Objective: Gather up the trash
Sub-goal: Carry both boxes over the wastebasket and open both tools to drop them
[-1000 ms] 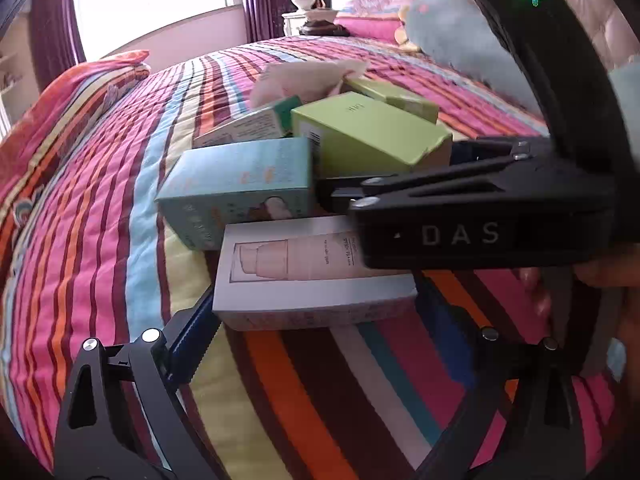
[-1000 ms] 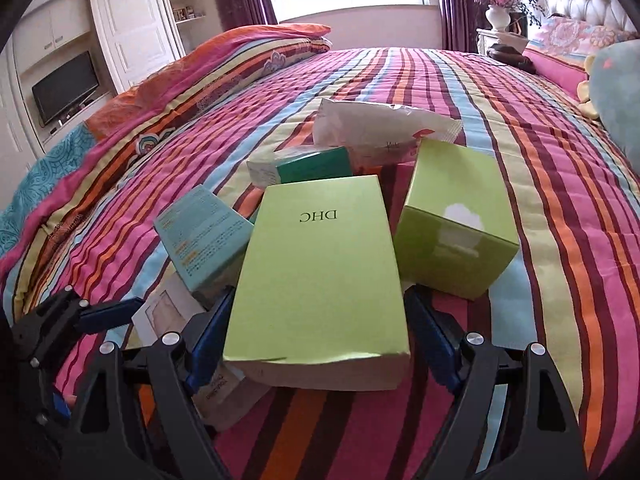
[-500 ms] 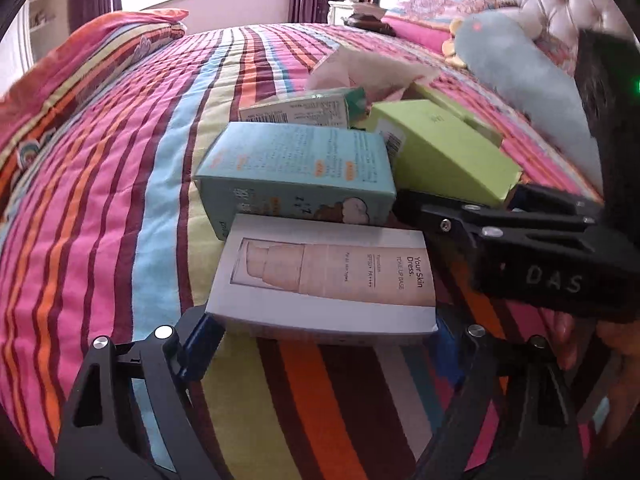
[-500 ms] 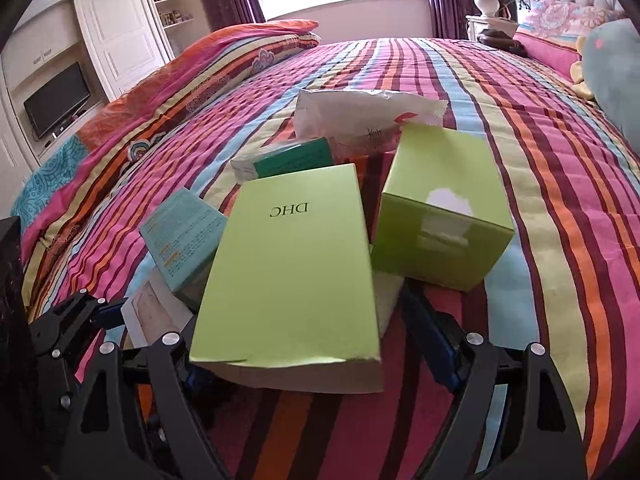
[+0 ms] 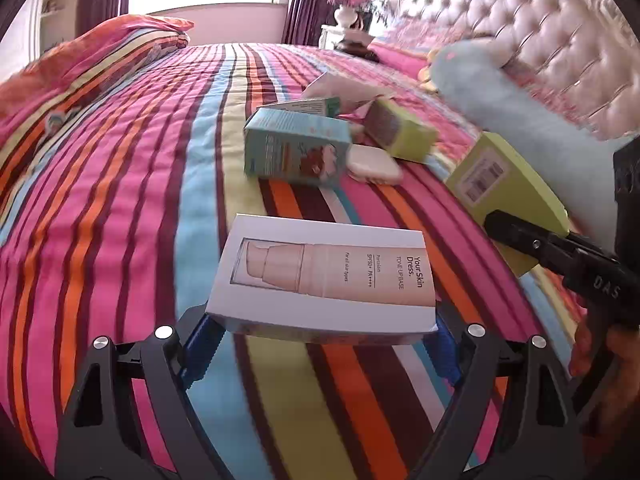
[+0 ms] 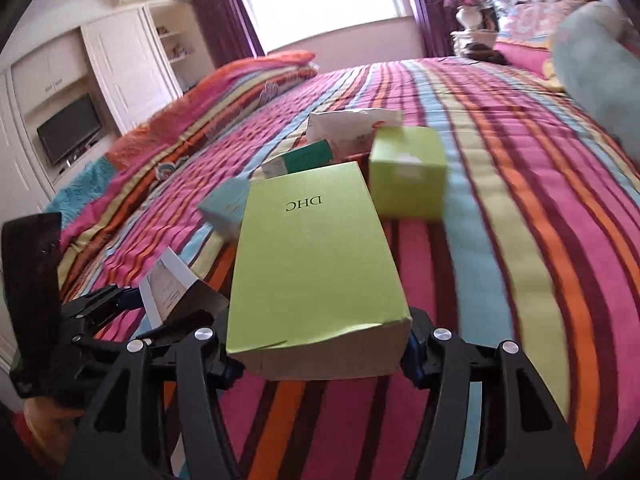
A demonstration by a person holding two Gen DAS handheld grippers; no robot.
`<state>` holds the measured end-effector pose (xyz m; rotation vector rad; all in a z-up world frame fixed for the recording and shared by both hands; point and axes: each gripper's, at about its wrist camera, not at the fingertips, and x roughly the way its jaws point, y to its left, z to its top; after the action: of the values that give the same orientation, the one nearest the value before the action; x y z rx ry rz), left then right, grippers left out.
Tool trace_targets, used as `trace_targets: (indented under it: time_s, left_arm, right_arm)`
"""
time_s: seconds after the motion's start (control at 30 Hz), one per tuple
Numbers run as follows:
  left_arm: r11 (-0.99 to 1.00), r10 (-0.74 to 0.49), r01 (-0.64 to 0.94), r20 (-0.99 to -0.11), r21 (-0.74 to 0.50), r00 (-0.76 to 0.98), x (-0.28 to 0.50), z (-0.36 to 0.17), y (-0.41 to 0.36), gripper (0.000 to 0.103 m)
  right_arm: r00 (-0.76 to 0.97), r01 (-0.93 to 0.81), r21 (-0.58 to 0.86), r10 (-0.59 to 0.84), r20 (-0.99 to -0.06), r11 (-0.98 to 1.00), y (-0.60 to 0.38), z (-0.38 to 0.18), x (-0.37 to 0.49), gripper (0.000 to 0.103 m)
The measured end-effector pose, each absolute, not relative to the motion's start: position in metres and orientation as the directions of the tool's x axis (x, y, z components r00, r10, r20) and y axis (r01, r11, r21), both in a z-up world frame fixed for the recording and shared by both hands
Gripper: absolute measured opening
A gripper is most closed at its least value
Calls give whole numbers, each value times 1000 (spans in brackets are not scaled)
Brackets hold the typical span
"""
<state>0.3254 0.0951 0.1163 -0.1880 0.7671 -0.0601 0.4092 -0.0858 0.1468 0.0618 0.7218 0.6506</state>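
My left gripper (image 5: 320,336) is shut on a white "Your Skin Dress" box (image 5: 324,276), held crosswise between its blue pads above the striped bedspread (image 5: 120,200). My right gripper (image 6: 320,360) has a long green DHC box (image 6: 316,256) between its pads. Its jaws are closing and the box's near end is dented. The same green box (image 5: 504,184) shows at the right of the left wrist view. The rest of the pile lies farther up the bed: a teal box (image 5: 296,152), a smaller green box (image 5: 400,132), a white compact (image 5: 374,166) and a crumpled white bag (image 5: 340,88).
A folded striped quilt (image 5: 100,52) lies along the bed's left side. A pale blue plush toy (image 5: 500,92) rests against the tufted headboard (image 5: 540,32). A nightstand with a vase (image 6: 470,20) stands beyond. White cabinets with a TV (image 6: 68,132) line the left wall.
Both grippers have drawn back from the pile, each carrying its box. The right jaws have narrowed onto the green DHC box. The teal box and white compact now lie uncovered.
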Motion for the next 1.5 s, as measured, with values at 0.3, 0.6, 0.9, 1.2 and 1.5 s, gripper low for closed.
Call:
trace_targets:
  time_s: [0.3, 0.6, 0.9, 1.2, 1.5]
  left_arm:
    - [982, -187, 127, -652, -138, 734, 115, 123, 52, 83]
    - [965, -262, 91, -881, -247, 394, -4, -16, 16, 83]
    - [975, -198, 127, -972, -182, 129, 10, -109, -16, 83]
    - [983, -162, 101, -984, -154, 76, 10, -124, -14, 87]
    - [983, -165, 92, -983, -157, 85, 10, -125, -11, 96]
  right_arm:
    - [524, -625, 245, 631, -572, 741, -130, 154, 235, 57]
    - [242, -558, 383, 586, -773, 736, -141, 45, 79, 57]
    - [38, -470, 372, 440, -897, 801, -123, -41, 61, 57]
    - [-7, -493, 357, 407, -913, 793, -102, -47, 62, 61]
    - [11, -450, 355, 402, -915, 819, -116, -55, 47, 81]
